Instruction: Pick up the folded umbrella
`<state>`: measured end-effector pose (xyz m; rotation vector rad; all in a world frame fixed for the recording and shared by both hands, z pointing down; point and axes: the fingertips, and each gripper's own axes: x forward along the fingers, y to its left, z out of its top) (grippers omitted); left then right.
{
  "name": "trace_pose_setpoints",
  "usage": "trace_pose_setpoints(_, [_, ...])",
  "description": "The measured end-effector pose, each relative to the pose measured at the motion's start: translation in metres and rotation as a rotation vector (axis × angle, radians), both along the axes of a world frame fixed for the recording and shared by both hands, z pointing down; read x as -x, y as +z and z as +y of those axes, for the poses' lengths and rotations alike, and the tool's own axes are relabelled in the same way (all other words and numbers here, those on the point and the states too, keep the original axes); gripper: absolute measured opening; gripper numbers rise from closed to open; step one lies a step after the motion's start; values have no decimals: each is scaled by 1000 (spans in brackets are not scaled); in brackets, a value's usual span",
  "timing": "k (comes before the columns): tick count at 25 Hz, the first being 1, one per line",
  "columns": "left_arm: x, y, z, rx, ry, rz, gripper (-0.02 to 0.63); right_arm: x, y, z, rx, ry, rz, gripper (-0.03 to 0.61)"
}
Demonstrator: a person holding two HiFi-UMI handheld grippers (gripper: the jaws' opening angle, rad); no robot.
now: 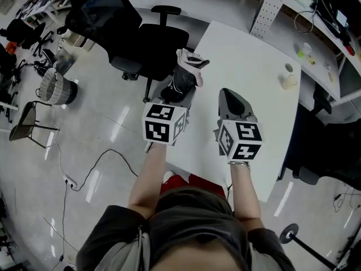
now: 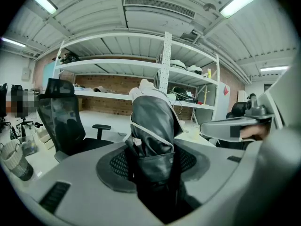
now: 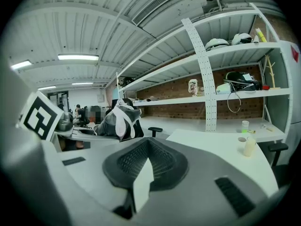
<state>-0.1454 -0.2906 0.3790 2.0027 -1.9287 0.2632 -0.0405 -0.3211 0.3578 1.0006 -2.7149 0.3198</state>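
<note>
Left hand-held gripper (image 1: 179,95), grey plastic with dark mesh-textured pads, is clamped on the near end of the folded umbrella (image 1: 189,68). The umbrella's long axis runs along the jaws, away from the person. Its far end points forward and tilts upward, toward the black office chair (image 1: 161,41) in the head view and against shelving in the left gripper view. It is held in the air beside the left edge of the tabletop (image 1: 256,49). Canopy: dark, slightly glossy fabric, creased and bunched into a stubby roll, edged with white trim; the far end is a pale, crumpled knot. Right hand-held gripper (image 1: 227,94), same make, has its jaws meeting at the tips with nothing between them, over the white, smooth, rectangular tabletop. Far right: a small pale cylindrical bottle (image 1: 289,82) stands on the tabletop.
</note>
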Motion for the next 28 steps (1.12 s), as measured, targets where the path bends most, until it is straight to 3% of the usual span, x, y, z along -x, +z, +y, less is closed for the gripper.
trace_pose_setpoints(28, [29,-63,102,-161,38,-17,213,25,-53,97,-133,30,-44,17])
